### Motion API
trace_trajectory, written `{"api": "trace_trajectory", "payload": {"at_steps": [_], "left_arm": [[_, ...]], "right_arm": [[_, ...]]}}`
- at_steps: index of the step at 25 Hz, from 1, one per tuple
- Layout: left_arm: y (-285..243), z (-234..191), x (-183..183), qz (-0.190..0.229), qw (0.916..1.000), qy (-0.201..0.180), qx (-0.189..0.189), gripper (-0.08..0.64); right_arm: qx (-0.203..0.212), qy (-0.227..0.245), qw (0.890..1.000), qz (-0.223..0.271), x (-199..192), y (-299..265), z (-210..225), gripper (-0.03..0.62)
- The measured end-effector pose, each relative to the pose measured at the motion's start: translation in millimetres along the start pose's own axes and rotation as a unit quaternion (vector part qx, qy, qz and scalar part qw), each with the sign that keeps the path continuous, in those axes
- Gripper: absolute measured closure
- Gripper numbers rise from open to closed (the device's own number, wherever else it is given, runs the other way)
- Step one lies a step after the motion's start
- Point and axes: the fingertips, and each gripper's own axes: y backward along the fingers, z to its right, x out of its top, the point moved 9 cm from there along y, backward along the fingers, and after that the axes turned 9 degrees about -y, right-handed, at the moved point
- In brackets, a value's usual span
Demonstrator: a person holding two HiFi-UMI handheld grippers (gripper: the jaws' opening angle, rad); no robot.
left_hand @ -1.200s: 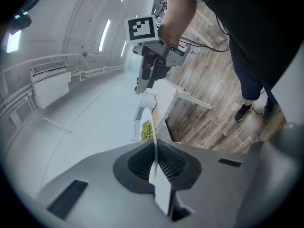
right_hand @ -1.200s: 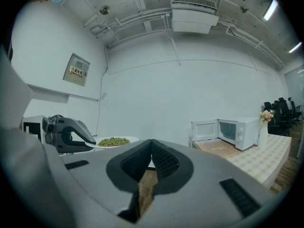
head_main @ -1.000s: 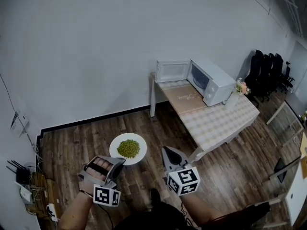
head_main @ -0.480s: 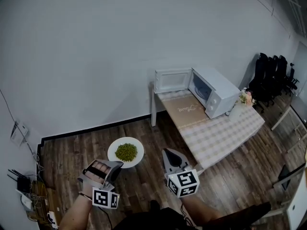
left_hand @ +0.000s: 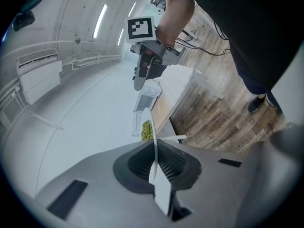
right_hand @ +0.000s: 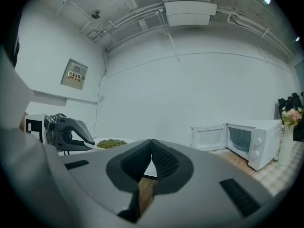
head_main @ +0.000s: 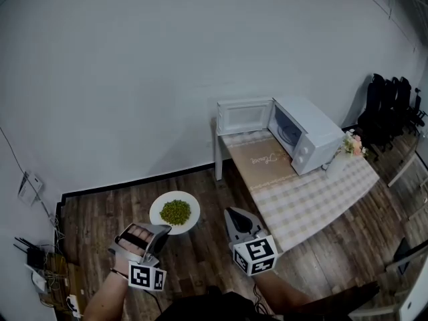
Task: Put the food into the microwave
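Observation:
A white plate (head_main: 162,206) heaped with green peas (head_main: 174,211) hangs over the wooden floor, and my left gripper (head_main: 163,229) is shut on its near rim. In the left gripper view the plate (left_hand: 153,146) stands edge-on, clamped between the jaws of the left gripper (left_hand: 154,164). My right gripper (head_main: 231,213) is shut with nothing in it, to the right of the plate; its tips meet in the right gripper view (right_hand: 151,145). The white microwave (head_main: 309,134) stands on the table, its door (head_main: 244,116) swung open to the left.
The table (head_main: 314,199) carries a checked cloth and a vase of flowers (head_main: 349,154) beside the microwave. Black chairs (head_main: 391,105) stand at the far right. Routers and cables (head_main: 33,266) lie by the left wall.
Both grippers and the plate have travelled across the floor with the person, so the table and microwave have shifted right in the head view. The grip on the plate is unchanged.

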Motion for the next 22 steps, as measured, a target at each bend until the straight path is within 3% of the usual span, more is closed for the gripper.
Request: {"api": "trace_trajectory", "payload": {"at_steps": [11, 16, 22], "left_arm": [[-36.2, -14.7, -5.0, -0.013, 0.9999, 0.007, -0.008, 0.541], [-55.4, -17.4, -15.9, -0.002, 1.0000, 0.005, -0.003, 0.541], [-81.6, -26.0, -47.9, 0.021, 0.9996, 0.012, 0.014, 0.541]], "right_arm": [[0.009, -0.011, 1.000, 0.000, 5.0, -28.7, 36.0, 0.583], [0.035, -0.004, 0.999, -0.012, 3.0, -48.4, 37.9, 0.583], [-0.005, 0.003, 1.000, -0.005, 9.7, -78.2, 42.6, 0.583]]}}
